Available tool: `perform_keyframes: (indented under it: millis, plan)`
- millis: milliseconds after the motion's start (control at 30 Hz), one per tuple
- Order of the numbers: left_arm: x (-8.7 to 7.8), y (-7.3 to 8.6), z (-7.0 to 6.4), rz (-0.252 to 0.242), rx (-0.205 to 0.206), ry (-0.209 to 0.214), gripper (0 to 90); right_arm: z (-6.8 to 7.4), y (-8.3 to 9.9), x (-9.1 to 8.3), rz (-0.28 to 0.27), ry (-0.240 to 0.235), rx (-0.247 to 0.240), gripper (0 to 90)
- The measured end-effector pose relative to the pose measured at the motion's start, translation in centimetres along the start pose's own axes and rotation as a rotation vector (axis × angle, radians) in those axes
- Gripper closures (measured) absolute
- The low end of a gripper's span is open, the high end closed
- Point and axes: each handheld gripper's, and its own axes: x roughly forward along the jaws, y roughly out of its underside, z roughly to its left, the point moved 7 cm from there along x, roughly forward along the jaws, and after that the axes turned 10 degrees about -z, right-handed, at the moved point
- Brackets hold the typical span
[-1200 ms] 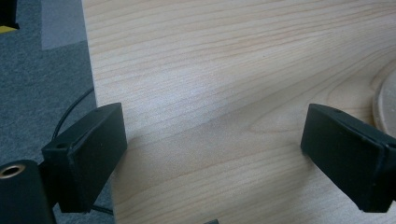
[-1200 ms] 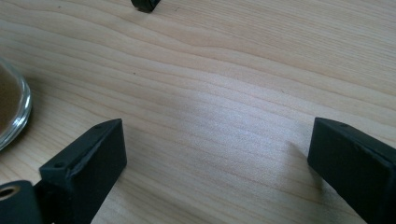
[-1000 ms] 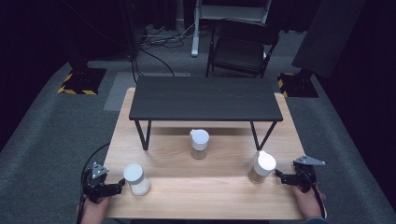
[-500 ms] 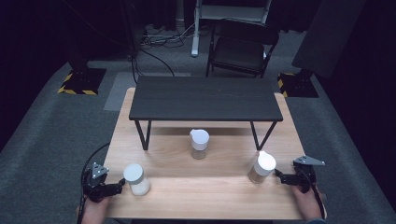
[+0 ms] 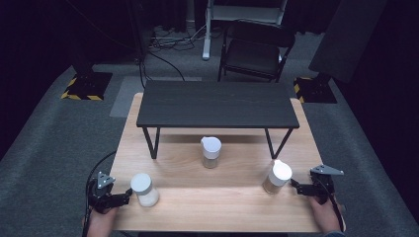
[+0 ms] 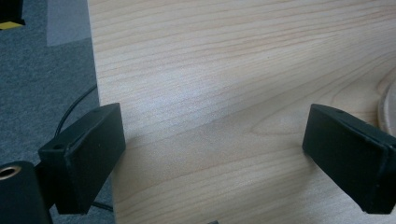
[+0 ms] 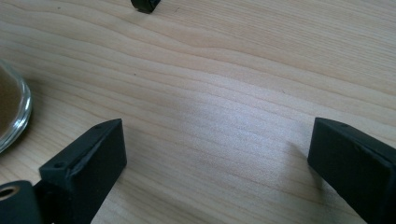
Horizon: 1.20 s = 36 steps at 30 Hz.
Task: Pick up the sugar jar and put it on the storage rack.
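- Almost nothing has moved over the last second: both grippers and all three jars sit where they sat in the earlier high-view frames.
- The left gripper [image 5: 123, 198] rests at the near left corner of the light wooden table [image 5: 217, 207], its jaws standing wide apart with only bare wood grain between them in the left gripper view [image 6: 212, 154].
- Just beside its tips stands a glass jar with a flat white round lid and pale contents [image 5: 144, 189]; from above I cannot tell whether they touch it. A curved pale edge at the right border of the left gripper view may be this jar's base.
- The right gripper [image 5: 299, 188] lies at the near right edge of the table, held by a hand [image 5: 323, 217], jaws likewise spread wide over bare wood in its own view [image 7: 215, 154].
- A glass jar with a white spouted lid and brown contents [image 5: 276, 177] stands just beside the right gripper's tips, outside the jaws; its clear glass base [image 7: 11, 112] shows at the left edge of the right gripper view.
- A third glass jar with a white lid [image 5: 211, 151] stands upright mid-table, just in front of a low black rectangular shelf on thin black legs [image 5: 217, 104], well apart from both grippers.
- A small black foot [image 7: 144, 4] shows at the top of the right gripper view.
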Motion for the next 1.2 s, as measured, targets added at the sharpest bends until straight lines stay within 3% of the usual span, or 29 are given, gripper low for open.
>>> perform_keyframes:
  millis: [233,367,700,833,1200]
  plan:
    - [0.0,0.0,0.0,-0.003,-0.006,-0.011,7.0,0.0,0.0,0.0,0.0,0.0,0.0,4.2]
    - [-0.2,0.1,0.4,-0.013,-0.013,0.003,6.4,0.0,0.0,0.0,0.0,0.0,0.0,4.2]
    - [-2.8,-0.4,0.9,-0.108,-0.029,-0.003,5.6,0.0,0.0,0.0,0.0,0.0,0.0,4.2]
    - [-3.7,-1.2,0.9,-0.1,-0.028,-0.001,7.0,0.0,0.0,0.0,0.0,0.0,0.0,4.2]
    - [-5.6,-2.5,0.3,-0.15,-0.038,0.022,7.2,0.0,0.0,0.0,0.0,0.0,0.0,4.2]
